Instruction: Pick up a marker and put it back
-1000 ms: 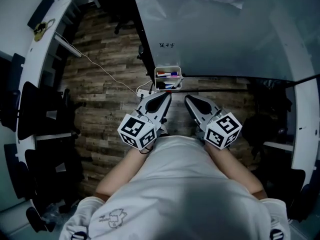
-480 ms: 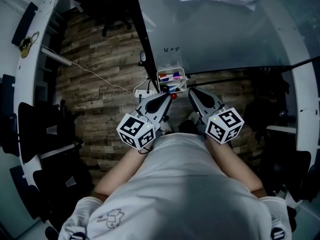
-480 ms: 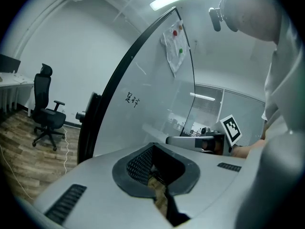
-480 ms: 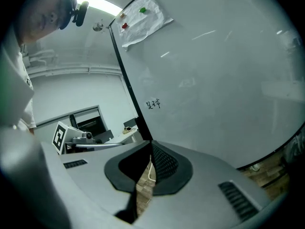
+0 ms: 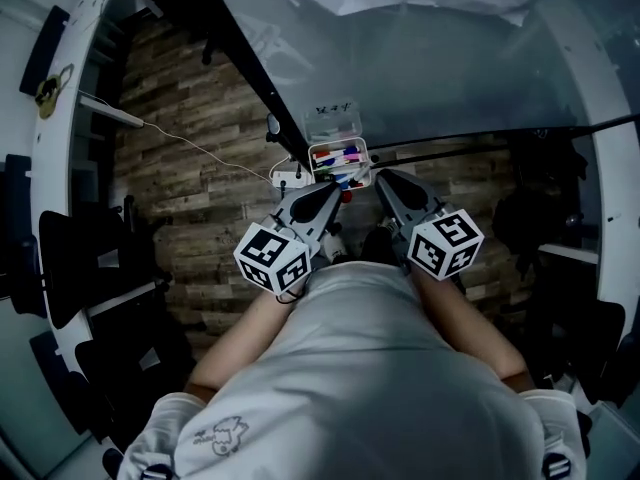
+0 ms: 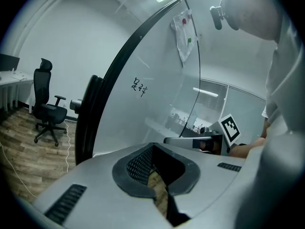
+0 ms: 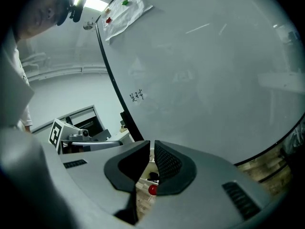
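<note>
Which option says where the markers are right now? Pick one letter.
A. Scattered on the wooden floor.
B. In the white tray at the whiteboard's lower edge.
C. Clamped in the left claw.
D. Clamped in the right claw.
B: the markers lie together in the white tray fixed at the bottom edge of the whiteboard.
</note>
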The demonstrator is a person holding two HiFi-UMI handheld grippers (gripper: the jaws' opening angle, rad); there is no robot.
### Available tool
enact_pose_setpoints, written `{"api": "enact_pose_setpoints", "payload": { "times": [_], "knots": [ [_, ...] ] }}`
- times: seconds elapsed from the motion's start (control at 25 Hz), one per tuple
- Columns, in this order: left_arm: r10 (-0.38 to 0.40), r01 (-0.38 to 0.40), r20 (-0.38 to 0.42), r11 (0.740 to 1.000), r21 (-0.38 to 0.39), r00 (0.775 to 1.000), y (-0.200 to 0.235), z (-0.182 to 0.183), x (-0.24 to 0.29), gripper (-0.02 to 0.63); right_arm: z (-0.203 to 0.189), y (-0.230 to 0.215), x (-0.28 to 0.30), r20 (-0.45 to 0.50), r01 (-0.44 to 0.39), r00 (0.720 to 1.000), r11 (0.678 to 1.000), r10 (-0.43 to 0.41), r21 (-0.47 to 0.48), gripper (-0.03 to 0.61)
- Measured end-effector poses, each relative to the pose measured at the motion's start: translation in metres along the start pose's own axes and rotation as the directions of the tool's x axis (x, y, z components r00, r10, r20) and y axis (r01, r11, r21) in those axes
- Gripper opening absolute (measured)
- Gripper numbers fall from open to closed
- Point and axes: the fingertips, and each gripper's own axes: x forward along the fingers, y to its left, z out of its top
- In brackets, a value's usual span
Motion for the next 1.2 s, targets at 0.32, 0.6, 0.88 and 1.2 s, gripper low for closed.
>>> {"api": "enact_pose_setpoints", "payload": {
  "times": [0.32,0.6,0.88,1.2],
  "knots": [
    [0.016,-0.016,-0.051,1.0,-0.005,0.999,0.009,-0.006,0.016,0.005,-0.004,-0.02,0.014,-0.017,0.009,1.0,0.999,-0.009,0.036,0.052],
    [0.022,-0.023,-0.085,1.0,-0.011,0.996,0.014,-0.013,0.026,0.005,-0.013,-0.027,0.027,-0.048,-0.003,0.999,0.998,0.006,0.055,0.084],
    [0.038,-0.042,-0.116,0.999,-0.028,0.993,0.022,-0.022,0.03,0.005,-0.02,-0.034,0.038,-0.08,0.004,0.997,1.0,-0.003,0.021,0.094],
    [0.054,-0.06,-0.137,0.997,-0.043,0.989,0.03,-0.031,0.03,0.005,-0.025,-0.034,0.048,-0.102,0.005,0.995,1.0,-0.007,-0.017,0.094]
  ]
}}
